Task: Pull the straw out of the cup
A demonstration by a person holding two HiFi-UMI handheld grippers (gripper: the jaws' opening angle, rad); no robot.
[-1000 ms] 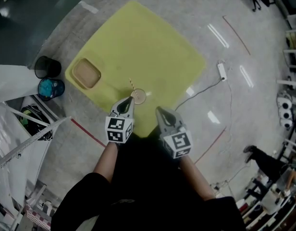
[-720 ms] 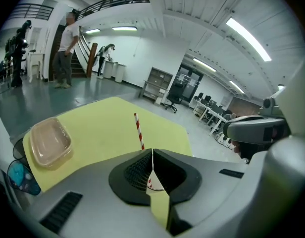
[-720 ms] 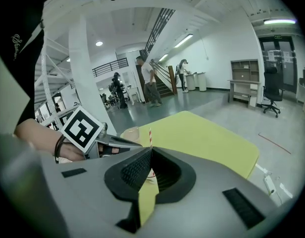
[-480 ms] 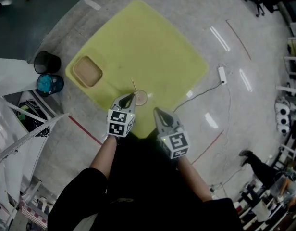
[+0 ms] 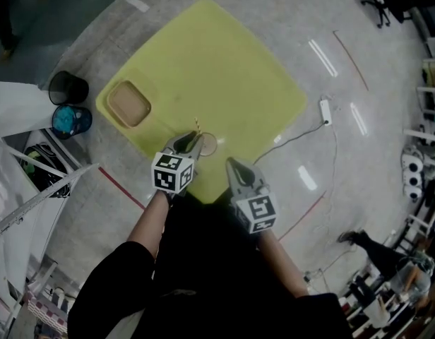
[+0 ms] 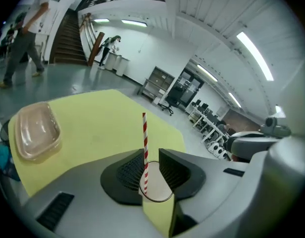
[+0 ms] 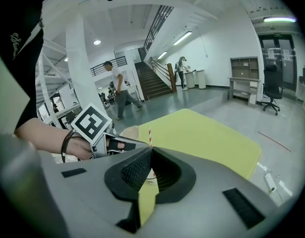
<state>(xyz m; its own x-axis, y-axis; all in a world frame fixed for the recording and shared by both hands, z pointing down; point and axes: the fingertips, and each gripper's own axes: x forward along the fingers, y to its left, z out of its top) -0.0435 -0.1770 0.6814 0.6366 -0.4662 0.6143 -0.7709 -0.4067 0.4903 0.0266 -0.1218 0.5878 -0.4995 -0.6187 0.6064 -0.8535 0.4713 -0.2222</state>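
Note:
A small clear cup stands near the front corner of the yellow table, with a red-and-white striped straw upright in it. My left gripper is at the cup's left side and its jaws are opening. In the left gripper view the straw rises through the gap between the jaws, close to the left one, and the cup rim shows just past them; the pads press on nothing. My right gripper hangs shut a little right of the cup, nothing in it; its own view shows the straw beyond its tips.
A tan plastic tray lies on the table's left part. A black bin and a blue bin stand on the floor to the left, beside a white frame. A power strip with its cable lies on the floor at the right.
My left gripper has edged forward and down to the cup, and its jaws have parted. The right gripper has stayed where it was.

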